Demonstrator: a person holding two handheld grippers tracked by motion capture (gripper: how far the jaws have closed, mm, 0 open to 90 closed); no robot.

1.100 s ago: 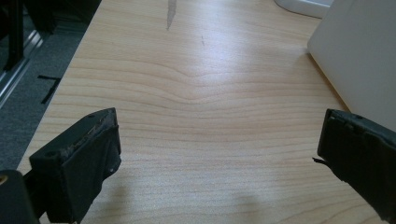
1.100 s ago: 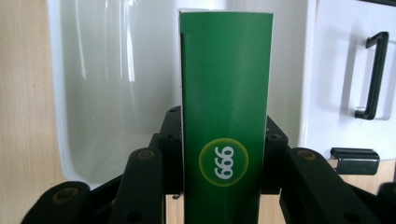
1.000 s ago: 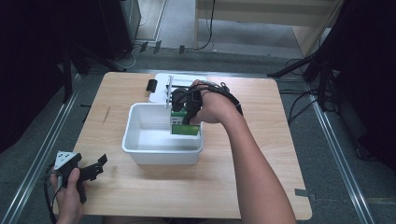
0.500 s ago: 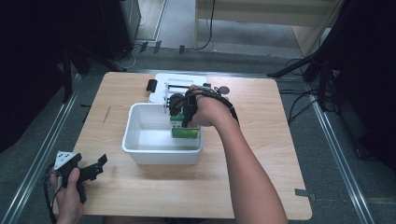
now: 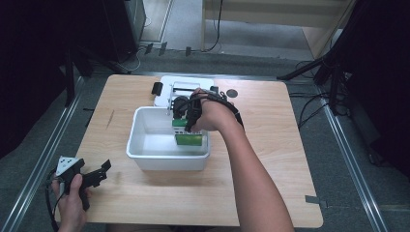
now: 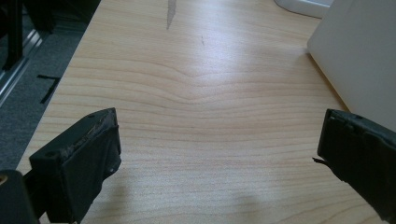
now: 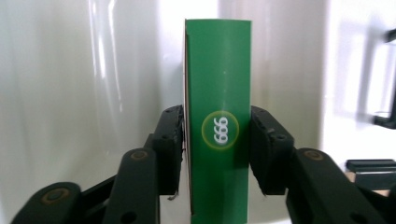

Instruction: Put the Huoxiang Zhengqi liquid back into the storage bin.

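- Right gripper (image 5: pixel 183 123) reaching down into the white rectangular plastic tub (image 5: pixel 167 162) at mid-surface, hand arched over the far rim.
- Tall green cardboard box (image 7: pixel 218 116) upright between the jaws, one black pad against each narrow side, low on the box near the round yellow-ringed logo.
- Jaws just been opening a touch, with the box between them and the pads at its sides. By the look of it, a release inside the tub, the box set down on its end.
- Gripped low and square, probably to keep the box from tipping on the way down.
- Left gripper (image 5: pixel 99 171) parked at the near left corner of the light wooden surface (image 6: pixel 201 84), jaws spread wide, nothing between them. Out of the way, likely waiting its turn.
- From the high view: the box (image 5: pixel 188 139) towards the tub's far right part, a white tray (image 5: pixel 186 82) just behind the tub, a small black block (image 5: pixel 156 88) beside that tray. Contact of pads and box hidden there under the hand.
- From the right gripper view: pad contact on both sides, the logo, glossy white tub wall behind. Whether the box's foot touches the floor of the tub: cannot tell.
- From the left gripper view: bare wood grain between the open jaws, a corner of the tub's outer wall at upper right.
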